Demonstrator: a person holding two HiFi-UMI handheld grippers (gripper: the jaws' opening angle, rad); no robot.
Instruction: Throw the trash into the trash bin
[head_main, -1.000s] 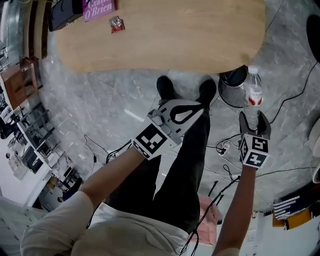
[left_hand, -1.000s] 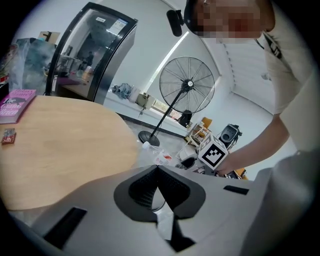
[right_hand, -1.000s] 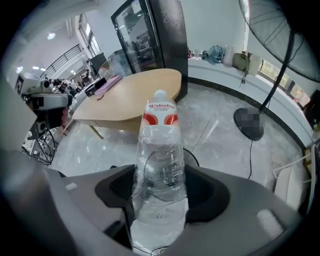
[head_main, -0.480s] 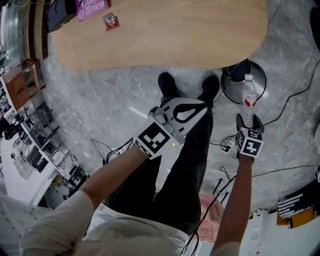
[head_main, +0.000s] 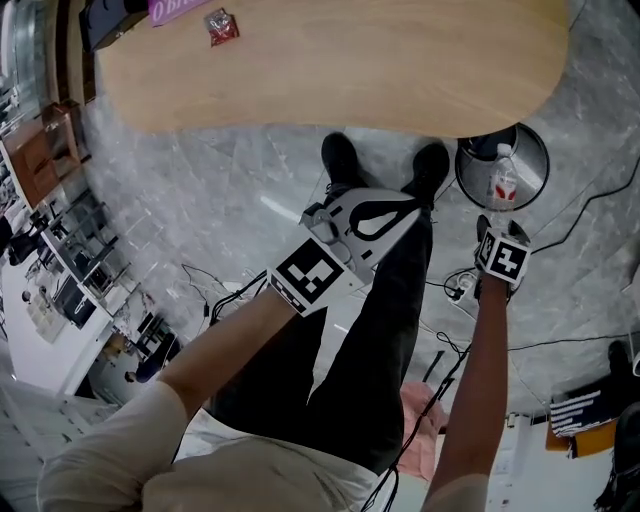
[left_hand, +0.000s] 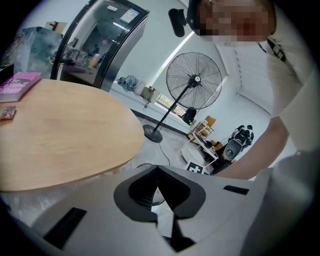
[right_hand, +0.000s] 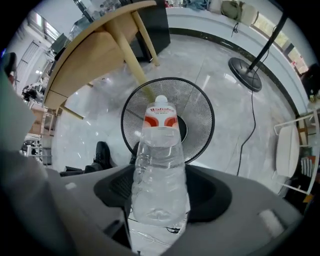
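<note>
A clear plastic bottle (head_main: 503, 185) with a red and white label stands between the jaws of my right gripper (head_main: 502, 226). The gripper points straight down, so the bottle's capped end hangs over the open mouth of the round black mesh trash bin (head_main: 468, 172). In the right gripper view the bottle (right_hand: 160, 165) fills the gap, both pads touch its sides, and the bin (right_hand: 200, 117) lies right beneath. Those jaws have just eased open a little around the bottle. My left gripper (head_main: 413, 204) hovers over the person's legs, jaws together and empty (left_hand: 157, 168).
A wooden table (head_main: 350, 60) spans the top, with a small red wrapper (head_main: 222, 27) and a pink book (head_main: 175, 8) at its far left. The person's black shoes (head_main: 340, 160) stand beside the bin. Cables (head_main: 570, 205) trail over the marble floor. A standing fan (left_hand: 194, 80) is beyond the table.
My right gripper has sunk with the bottle, which now hangs over the bin's mouth instead of beside it. The left gripper has dropped slightly.
</note>
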